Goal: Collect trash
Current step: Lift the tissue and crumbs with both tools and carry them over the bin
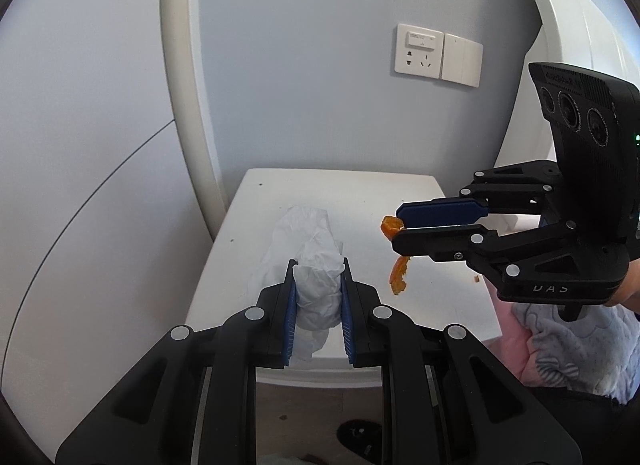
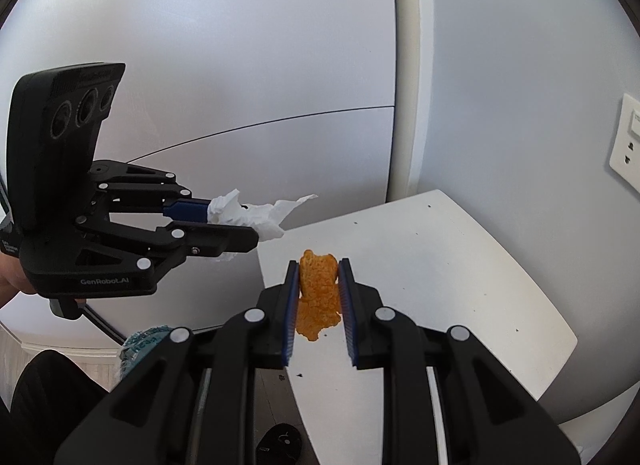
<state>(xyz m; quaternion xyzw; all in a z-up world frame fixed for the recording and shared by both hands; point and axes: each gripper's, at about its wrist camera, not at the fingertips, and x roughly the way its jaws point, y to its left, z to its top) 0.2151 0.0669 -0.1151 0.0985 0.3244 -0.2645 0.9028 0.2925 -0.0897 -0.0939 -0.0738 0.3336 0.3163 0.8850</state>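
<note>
Here, listed from largest to smallest.

Wall (image 1: pixel 300 65): pale blue-grey, with a white upright trim strip and a socket plate (image 1: pixel 418 55) beside a switch plate; background only, no part in the work.

Table (image 1: pixel 400 201): small, white, set against the wall; its bare top shows a few dark specks and one tiny crumb near the right side. It serves as the place the trash is picked from, and nothing large appears to rest on it now.

Left gripper (image 1: pixel 318 277): black, with blue ribbed pads, held above the near part of the table and angled downward. Jaws nearly closed, pressing both sides of a crumpled wad, so the soft paper cannot slip out.

Right gripper (image 2: pixel 319 277): same build, held beside the left one over the table. Jaws nearly closed on a strip of peel, pinched near its upper end so the rest hangs free below.

Tissue (image 1: pixel 316 265): white, crushed, clamped between the left pads, its loose end sticking out ahead of the fingertips; clear of the table top.

Orange peel (image 2: pixel 318 289): ragged, bright orange, gripped by the right pads and dangling above the table.

Both pieces look ready to carry off; no bin is in view.
</note>
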